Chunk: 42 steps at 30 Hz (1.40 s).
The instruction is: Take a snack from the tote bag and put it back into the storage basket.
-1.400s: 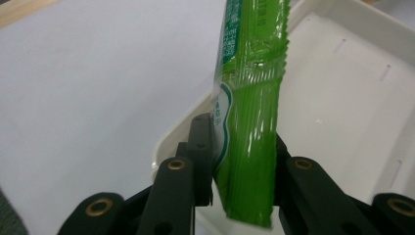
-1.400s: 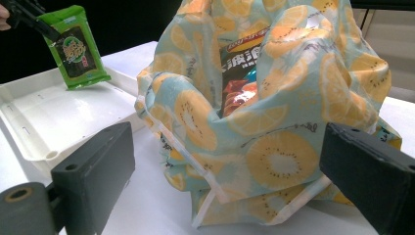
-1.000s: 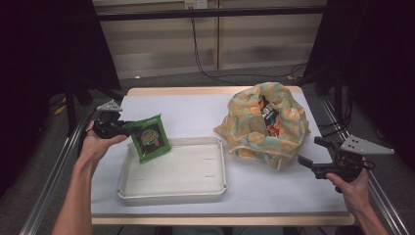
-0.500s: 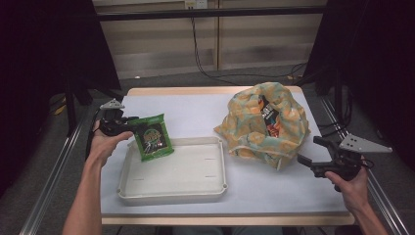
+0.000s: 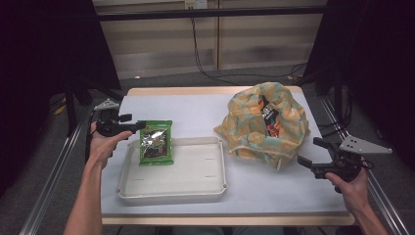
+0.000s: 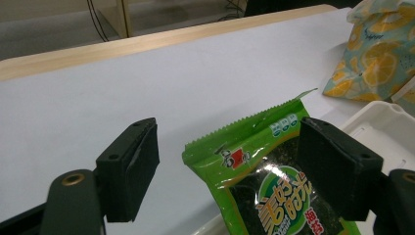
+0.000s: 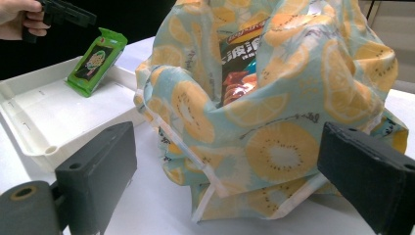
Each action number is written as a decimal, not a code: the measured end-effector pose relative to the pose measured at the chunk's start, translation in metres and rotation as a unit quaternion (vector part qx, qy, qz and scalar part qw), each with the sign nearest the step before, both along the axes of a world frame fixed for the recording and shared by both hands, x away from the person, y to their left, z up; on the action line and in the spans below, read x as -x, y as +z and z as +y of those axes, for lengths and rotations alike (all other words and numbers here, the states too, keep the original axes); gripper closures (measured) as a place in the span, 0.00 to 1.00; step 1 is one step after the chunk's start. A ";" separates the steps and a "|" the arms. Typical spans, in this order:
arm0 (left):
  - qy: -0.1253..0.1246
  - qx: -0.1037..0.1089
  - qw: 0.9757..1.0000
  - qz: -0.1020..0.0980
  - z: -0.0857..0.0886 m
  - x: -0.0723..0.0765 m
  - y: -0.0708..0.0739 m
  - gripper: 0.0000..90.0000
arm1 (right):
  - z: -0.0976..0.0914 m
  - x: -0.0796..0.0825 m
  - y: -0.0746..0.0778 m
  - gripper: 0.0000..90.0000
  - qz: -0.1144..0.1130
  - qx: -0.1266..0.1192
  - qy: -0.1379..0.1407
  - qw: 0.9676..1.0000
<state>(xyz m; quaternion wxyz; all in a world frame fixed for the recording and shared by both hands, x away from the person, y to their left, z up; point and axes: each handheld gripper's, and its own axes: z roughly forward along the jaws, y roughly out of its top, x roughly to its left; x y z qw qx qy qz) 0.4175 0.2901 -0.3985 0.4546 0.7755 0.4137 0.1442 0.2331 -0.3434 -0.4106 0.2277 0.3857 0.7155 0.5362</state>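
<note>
At the tray's (image 5: 172, 192) far left corner, my left jaws (image 5: 139, 125) have just been opening, and the green packet (image 5: 156, 142) (seaweed, I think) now lies free between them, propped on the rim and tipped into the tray. I judge it delivered. My right jaws (image 5: 306, 152) hang open beside the bag (image 5: 262, 122).
</note>
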 end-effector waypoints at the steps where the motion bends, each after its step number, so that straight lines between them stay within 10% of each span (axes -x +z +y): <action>1: 0.002 -0.001 1.000 -0.003 0.000 0.003 0.001 0.27 | 0.000 0.000 0.000 0.08 0.000 0.000 -0.002 1.000; 16: -0.048 0.000 0.999 -0.008 -0.005 0.055 -0.008 0.83 | 0.002 0.001 0.000 0.08 0.001 0.002 0.002 1.000; 21: -0.095 -0.008 0.995 0.021 -0.010 0.068 -0.018 0.99 | 0.001 0.001 0.000 0.08 0.003 -0.002 0.000 1.000; 34: -0.138 -0.067 0.985 0.079 -0.039 0.076 -0.048 1.00 | 0.003 0.000 -0.002 0.08 0.004 0.005 0.004 1.000; 37: -0.137 -0.050 0.985 0.088 -0.041 0.074 -0.053 1.00 | 0.003 0.000 -0.003 0.08 0.007 0.003 0.001 1.000; 42: -0.127 -0.083 0.983 0.104 -0.044 0.069 -0.056 1.00 | 0.003 0.000 -0.003 0.08 0.011 -0.004 0.005 1.000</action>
